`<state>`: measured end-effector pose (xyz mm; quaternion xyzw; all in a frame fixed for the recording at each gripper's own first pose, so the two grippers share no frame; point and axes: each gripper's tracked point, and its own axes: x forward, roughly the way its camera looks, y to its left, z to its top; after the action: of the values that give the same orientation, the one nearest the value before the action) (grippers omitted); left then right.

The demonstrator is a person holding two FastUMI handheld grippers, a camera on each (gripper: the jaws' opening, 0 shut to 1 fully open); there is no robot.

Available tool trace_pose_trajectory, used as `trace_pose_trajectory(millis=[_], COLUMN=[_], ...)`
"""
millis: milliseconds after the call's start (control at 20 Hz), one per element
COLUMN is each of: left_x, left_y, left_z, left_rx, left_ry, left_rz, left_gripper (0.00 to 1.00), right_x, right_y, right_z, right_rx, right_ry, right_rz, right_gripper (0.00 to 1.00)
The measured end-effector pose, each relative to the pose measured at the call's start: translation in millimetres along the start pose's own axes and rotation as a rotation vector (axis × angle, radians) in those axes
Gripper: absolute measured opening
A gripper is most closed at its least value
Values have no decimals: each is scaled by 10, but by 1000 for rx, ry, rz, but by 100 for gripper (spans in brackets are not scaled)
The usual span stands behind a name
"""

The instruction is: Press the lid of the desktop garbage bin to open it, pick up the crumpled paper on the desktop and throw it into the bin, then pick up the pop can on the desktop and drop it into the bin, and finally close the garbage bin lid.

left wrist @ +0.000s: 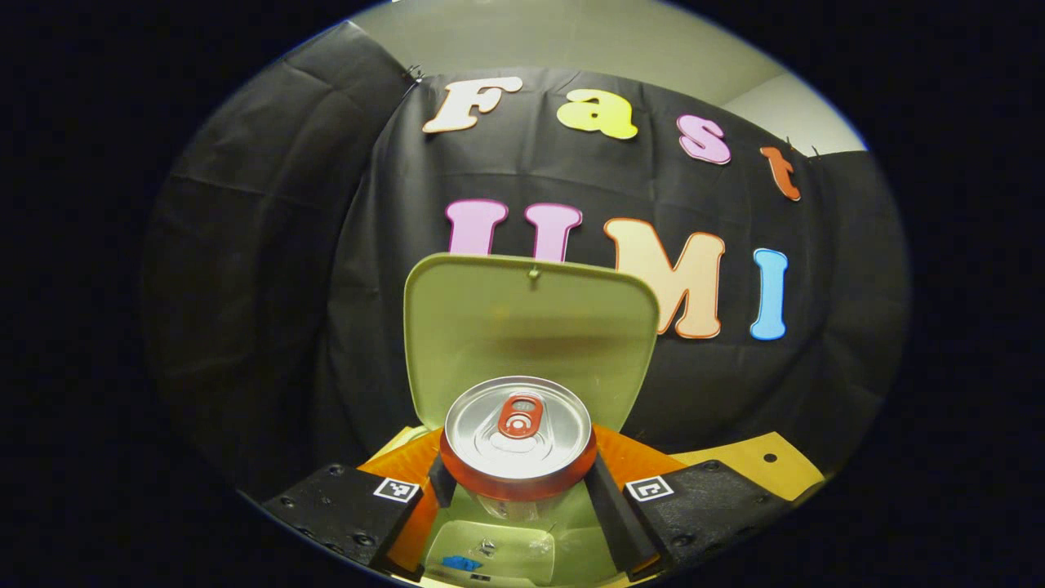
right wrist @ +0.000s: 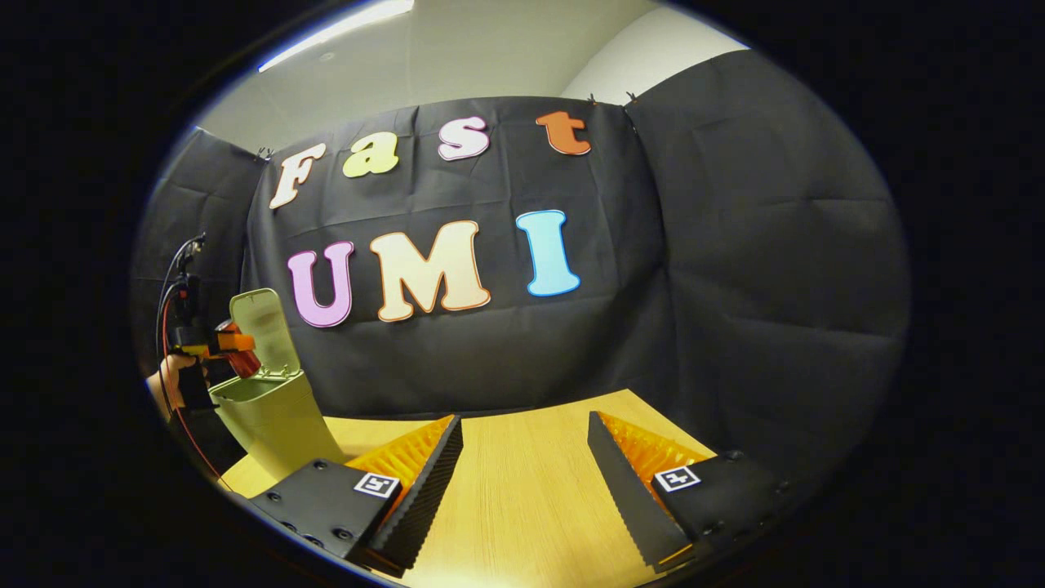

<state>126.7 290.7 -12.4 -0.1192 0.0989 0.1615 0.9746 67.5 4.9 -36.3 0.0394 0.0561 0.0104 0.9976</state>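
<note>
A red aluminium pop can with a silver top is clamped between both fingers of the left gripper and held directly above the open mouth of the pale green plastic desktop garbage bin, whose flat lid is raised upright behind the can. The right gripper is held with its fingers spread apart and holding nothing, above the light wooden tabletop, well apart from the bin.
</note>
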Motion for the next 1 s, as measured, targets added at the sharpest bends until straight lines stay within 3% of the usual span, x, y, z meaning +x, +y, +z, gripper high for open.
trace_pose_trajectory(millis=[50,100,150,450,700,850,1000], left_x=[32,27,31,-14,-73,-58,253], left_y=[46,57,47,-36,-252,-347,-445], left_z=[-44,-62,-34,349,998,1487,1837], left_rx=[-12,-19,-14,54,113,96,97], left_ry=[7,9,2,-75,-159,-239,-301], left_rz=[8,13,6,-38,-108,-132,-172], left_gripper=[75,89,94,93,91,91,90], right_x=[-3,2,-4,-17,-7,18,6], right_y=[-12,-44,-53,-12,99,82,83], right_z=[2,-20,-27,-46,-53,-144,-178], right_rx=[-5,-11,-13,-5,-14,-9,15], right_ry=[-1,4,6,9,-8,17,24], right_rz=[-8,-17,-20,-14,13,13,9], right_gripper=[97,97,97,97,97,97,97])
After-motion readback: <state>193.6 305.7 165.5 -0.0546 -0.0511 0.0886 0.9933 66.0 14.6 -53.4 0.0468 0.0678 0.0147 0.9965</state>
